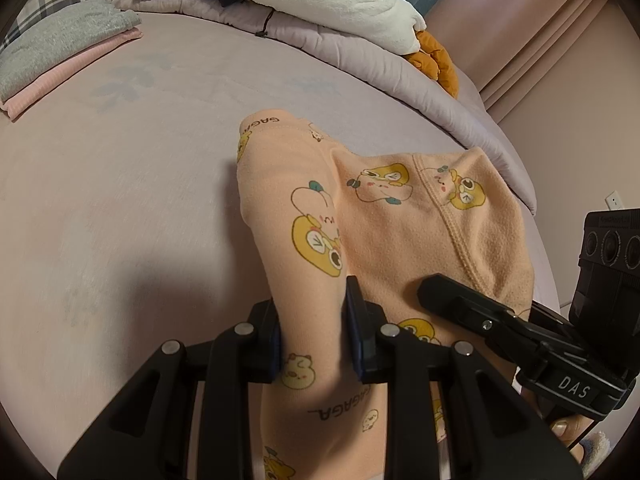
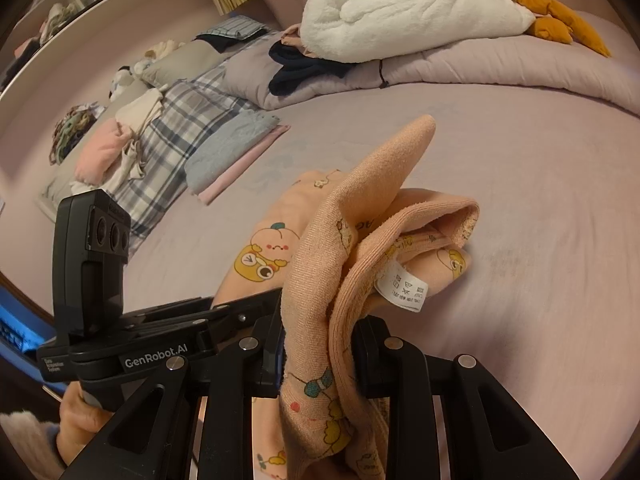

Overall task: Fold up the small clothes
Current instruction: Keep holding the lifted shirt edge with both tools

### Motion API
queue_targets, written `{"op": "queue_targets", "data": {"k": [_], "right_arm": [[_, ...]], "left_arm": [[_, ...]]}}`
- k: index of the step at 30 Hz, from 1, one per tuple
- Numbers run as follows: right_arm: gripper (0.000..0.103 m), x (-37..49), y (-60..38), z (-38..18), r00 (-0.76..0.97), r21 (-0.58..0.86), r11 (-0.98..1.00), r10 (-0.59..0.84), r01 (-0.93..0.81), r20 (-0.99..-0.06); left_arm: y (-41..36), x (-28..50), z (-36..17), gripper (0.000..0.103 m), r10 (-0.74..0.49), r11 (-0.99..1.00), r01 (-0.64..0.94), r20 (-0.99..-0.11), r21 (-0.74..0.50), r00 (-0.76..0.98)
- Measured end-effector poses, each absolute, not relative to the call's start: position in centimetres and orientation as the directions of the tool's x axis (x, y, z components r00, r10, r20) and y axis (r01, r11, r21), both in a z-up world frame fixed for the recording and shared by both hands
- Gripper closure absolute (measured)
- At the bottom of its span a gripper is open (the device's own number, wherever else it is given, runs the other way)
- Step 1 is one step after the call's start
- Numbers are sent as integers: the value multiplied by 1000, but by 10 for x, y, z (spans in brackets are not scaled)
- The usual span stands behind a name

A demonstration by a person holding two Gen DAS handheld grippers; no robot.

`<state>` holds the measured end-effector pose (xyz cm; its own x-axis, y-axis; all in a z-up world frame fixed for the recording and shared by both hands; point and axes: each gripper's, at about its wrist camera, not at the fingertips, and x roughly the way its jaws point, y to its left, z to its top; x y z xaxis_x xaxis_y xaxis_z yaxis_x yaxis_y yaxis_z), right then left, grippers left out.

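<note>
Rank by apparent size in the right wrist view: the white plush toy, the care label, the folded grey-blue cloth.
1. White plush toy
2. Folded grey-blue cloth, though nearer, so true size unsure
3. Care label, smallest despite being closest

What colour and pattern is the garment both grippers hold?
Peach garment printed with yellow cartoon characters; clearest in the left wrist view.

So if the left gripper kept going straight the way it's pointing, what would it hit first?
Probably the peach cartoon-print garment it already clamps, then the lilac bedsheet beneath; depth is unclear.
</note>
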<state>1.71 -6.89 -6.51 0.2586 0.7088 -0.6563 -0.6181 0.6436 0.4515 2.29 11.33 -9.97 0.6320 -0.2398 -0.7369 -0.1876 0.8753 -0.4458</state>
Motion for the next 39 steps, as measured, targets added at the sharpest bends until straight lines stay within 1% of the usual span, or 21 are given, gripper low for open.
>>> {"op": "queue_targets", "data": {"k": [27,39], "right_arm": [[75,26,-71,-68,276,460,658,706,-597,-652],[75,34,-81,-73,287,494,667,713,-558,-639]], "left_arm": [[111,39,-103,77,-239,884,-173,-739,-434,629],[115,49,-107,77,-259,881,-155,-729,-448,634]]}}
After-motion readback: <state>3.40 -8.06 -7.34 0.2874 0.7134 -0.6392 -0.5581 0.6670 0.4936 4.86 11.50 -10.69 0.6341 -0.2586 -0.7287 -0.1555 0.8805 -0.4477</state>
